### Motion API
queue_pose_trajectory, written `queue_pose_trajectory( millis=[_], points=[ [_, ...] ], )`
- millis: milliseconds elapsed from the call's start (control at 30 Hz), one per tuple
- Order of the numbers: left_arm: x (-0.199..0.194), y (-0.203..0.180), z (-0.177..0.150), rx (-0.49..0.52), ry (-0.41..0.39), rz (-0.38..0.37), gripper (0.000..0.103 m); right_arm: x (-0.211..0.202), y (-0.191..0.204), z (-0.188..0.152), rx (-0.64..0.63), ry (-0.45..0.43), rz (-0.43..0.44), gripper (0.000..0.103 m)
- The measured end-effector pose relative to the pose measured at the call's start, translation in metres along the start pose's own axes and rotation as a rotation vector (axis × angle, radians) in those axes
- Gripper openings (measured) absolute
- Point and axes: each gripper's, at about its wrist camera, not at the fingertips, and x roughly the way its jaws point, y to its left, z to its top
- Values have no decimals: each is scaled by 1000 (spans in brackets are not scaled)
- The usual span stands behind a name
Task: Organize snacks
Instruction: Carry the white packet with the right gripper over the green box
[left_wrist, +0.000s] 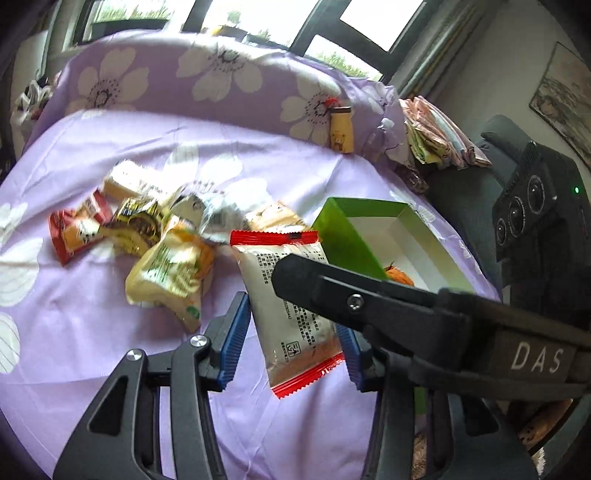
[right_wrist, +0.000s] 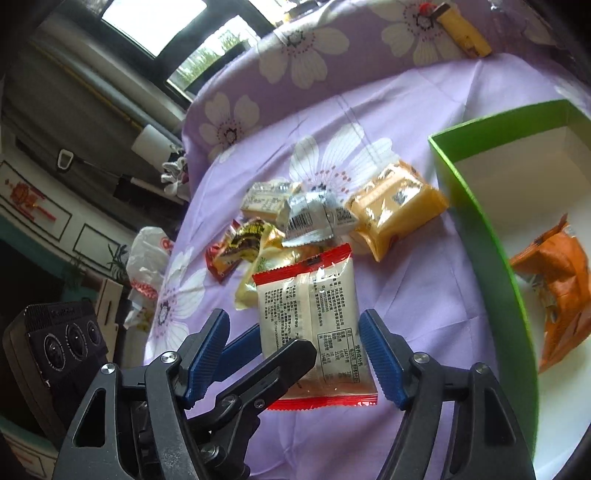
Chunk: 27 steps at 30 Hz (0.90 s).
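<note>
A beige snack packet with red ends (left_wrist: 291, 310) (right_wrist: 314, 325) lies on the purple flowered cloth (left_wrist: 110, 332). My left gripper (left_wrist: 291, 339) is open, its blue pads either side of the packet. My right gripper (right_wrist: 295, 358) is open too and straddles the same packet; its black finger (left_wrist: 332, 291) crosses the left wrist view. A heap of snack packets (left_wrist: 159, 240) (right_wrist: 295, 225) lies beyond. A green box (left_wrist: 347, 236) (right_wrist: 480, 236) with a white inside stands to the right and holds an orange packet (right_wrist: 561, 291).
A purple flowered cushion (left_wrist: 207, 74) rises behind the cloth, with a small yellow bottle (left_wrist: 341, 129) against it. Folded pink items (left_wrist: 436, 133) lie at the back right. A white plastic bag (right_wrist: 147, 254) sits off the cloth's left edge.
</note>
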Motion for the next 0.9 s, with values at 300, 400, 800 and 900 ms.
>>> queue_pose_trajectory(
  millis=[300,400,800,900],
  points=[
    [12,-50,20,144,-51,-63,45,-62,-17,7,17,-210,-63,75],
    [17,-63,21,168,-57,-103,45,-74,-32,9,55,-241,-70,75],
    [54,-122,25,249,15,-224,45,-111,-94,11,239,-338,-97,75],
    [67,-131,22,246,55,-245,45,-115,-110,9,289,-342,-119,75]
  ],
)
